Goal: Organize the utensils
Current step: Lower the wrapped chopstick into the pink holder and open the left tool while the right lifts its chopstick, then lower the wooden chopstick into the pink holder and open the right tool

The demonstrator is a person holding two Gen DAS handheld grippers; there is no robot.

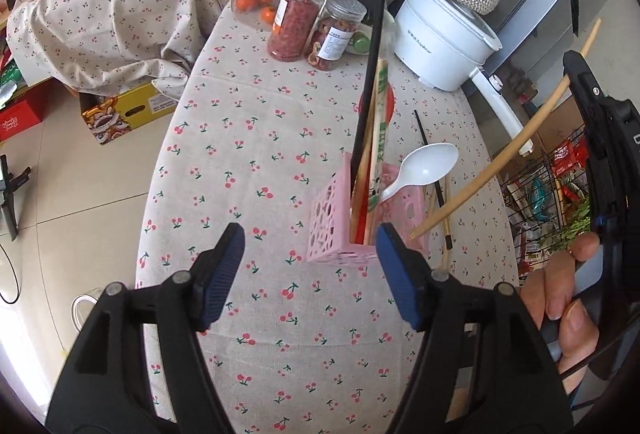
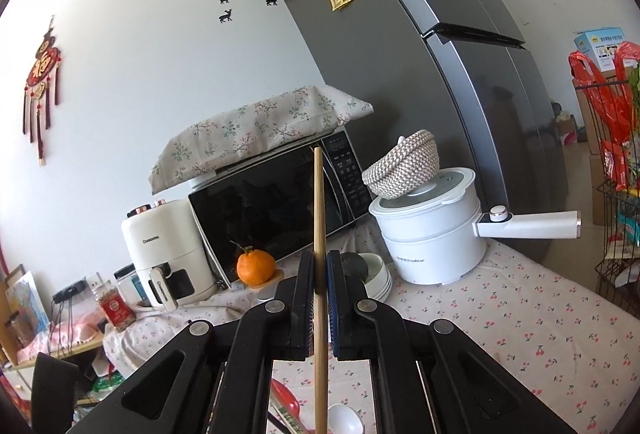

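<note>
My left hand-held gripper point(image 1: 310, 248) released, empty above the bench point(image 1: 256, 137), by pink utensil basket point(image 1: 332, 222). My right hand-held gripper point(image 2: 319, 274) clenched on a bamboo chopstick point(image 2: 319, 218).

You get bright, even daylight and soft shadows; straight lines bow toward the dark round borders, and the fridge point(image 2: 472, 81) shows a dull sheen.

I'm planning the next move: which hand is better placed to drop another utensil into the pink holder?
Right. The right gripper is shut on a wooden chopstick, ready to carry it to the pink holder. The left gripper is open and empty.
</note>
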